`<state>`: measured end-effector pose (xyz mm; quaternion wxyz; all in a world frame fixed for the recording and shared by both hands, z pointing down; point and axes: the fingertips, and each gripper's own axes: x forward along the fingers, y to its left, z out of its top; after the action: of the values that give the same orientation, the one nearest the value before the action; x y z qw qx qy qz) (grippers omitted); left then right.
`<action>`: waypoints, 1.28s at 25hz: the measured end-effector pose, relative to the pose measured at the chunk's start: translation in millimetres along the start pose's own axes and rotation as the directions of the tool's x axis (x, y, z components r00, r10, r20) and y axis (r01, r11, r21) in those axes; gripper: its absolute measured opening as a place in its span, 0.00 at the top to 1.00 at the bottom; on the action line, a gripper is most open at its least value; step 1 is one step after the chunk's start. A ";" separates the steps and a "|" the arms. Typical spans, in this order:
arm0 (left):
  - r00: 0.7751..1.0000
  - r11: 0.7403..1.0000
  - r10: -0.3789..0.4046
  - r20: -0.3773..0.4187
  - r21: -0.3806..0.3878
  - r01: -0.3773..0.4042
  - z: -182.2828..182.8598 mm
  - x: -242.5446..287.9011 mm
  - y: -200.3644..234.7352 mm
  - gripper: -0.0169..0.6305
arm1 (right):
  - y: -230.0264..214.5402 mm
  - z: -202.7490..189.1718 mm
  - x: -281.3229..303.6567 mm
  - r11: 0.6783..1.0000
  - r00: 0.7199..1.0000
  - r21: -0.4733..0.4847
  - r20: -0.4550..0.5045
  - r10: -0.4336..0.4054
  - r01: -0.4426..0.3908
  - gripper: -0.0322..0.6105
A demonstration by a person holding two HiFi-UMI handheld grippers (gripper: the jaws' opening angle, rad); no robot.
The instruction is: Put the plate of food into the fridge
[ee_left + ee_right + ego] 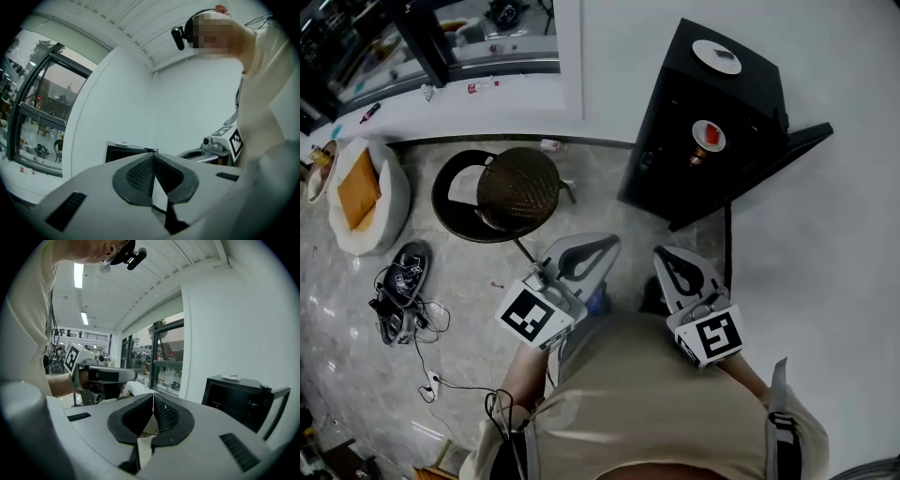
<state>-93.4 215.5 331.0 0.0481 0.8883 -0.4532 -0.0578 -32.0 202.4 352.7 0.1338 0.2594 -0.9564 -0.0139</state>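
A black mini fridge (712, 122) stands against the white wall with its door (783, 155) swung open. Inside it, on a shelf, sits a white plate with red food (709, 135). On the fridge's top lies a second white plate (717, 56). My left gripper (612, 242) and right gripper (663, 252) are held close to the person's body, short of the fridge, both shut with nothing in them. The left gripper (153, 153) faces the fridge (124, 152). In the right gripper view the right gripper (153, 394) has the fridge (239, 397) at its right.
A round wicker stool (518, 187) and a black round chair (459, 202) stand left of the fridge. Further left are a white cushion seat with an orange pad (366, 192), a dark sandal (403, 277) and loose cables (431, 375) on the floor.
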 end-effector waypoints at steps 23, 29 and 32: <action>0.992 0.997 0.076 -0.104 0.039 -0.072 2.5 116.6 4.7 0.96 | -119.1 -7.8 7.5 0.995 0.993 0.016 0.072 0.095 -0.096 0.92; 0.988 0.994 0.104 -0.117 0.046 -0.099 3.2 157.2 1.8 0.96 | -157.2 -16.3 2.4 0.991 0.989 0.032 0.062 0.131 -0.133 0.92; 0.983 0.991 0.128 -0.128 0.056 -0.122 1.7 175.9 0.6 0.96 | -175.5 -19.9 0.4 0.987 0.986 0.048 0.069 0.153 -0.156 0.92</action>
<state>8.3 72.5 319.0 0.0603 0.8609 -0.5050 0.0149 59.4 51.3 355.1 0.0962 0.1874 -0.9775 0.0135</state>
